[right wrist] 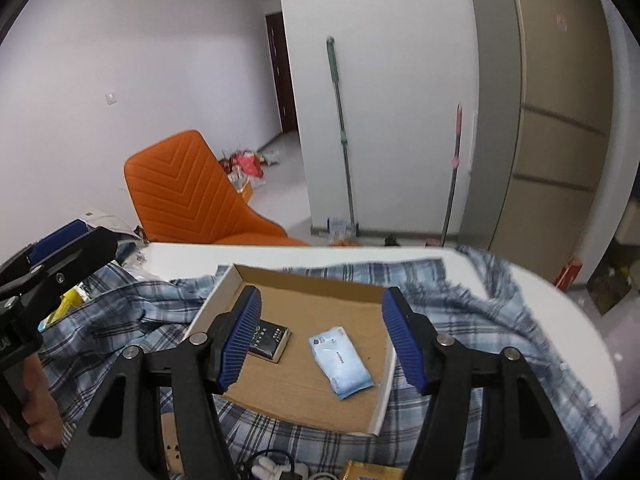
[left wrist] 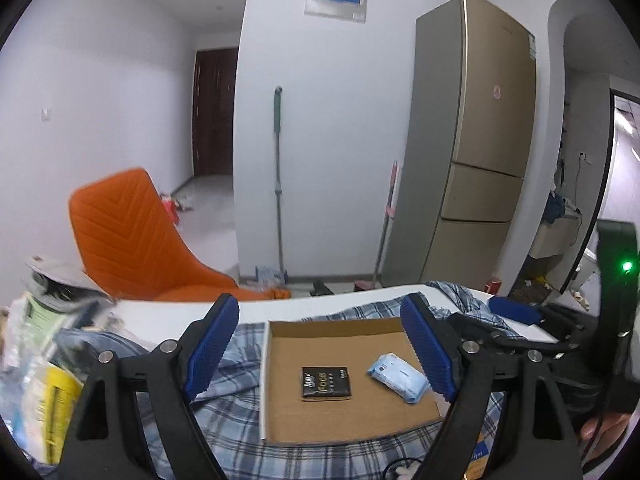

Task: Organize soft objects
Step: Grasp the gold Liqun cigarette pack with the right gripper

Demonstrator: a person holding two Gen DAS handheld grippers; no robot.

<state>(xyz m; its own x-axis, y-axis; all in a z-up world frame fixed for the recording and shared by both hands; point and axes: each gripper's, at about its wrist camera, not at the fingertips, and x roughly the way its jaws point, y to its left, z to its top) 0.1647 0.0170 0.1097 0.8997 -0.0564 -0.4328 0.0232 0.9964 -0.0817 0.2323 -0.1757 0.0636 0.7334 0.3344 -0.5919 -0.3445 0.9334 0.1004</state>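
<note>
A shallow cardboard tray [left wrist: 280, 420] [right wrist: 352, 292] lies on a blue plaid cloth [left wrist: 240, 360] [right wrist: 460, 300] over a white table. In the tray lie a black tissue pack [left wrist: 326, 383] [right wrist: 269, 341] and a light blue tissue pack [left wrist: 398, 377] [right wrist: 340, 362]. My left gripper [left wrist: 320, 344] is open and empty, above the tray's near side. My right gripper [right wrist: 320, 336] is open and empty, above the tray with the blue pack between its fingers in view. The right gripper also shows in the left wrist view [left wrist: 516, 312], and the left gripper in the right wrist view [right wrist: 60, 248].
A heap of bags and papers [left wrist: 48, 360] lies at the table's left. An orange chair [left wrist: 132, 240] [right wrist: 192, 196] stands behind the table. A mop [left wrist: 278, 184], a broom [left wrist: 386, 220] and a gold fridge [left wrist: 472, 140] stand by the far wall. Cables and a yellow box [right wrist: 372, 472] lie at the front.
</note>
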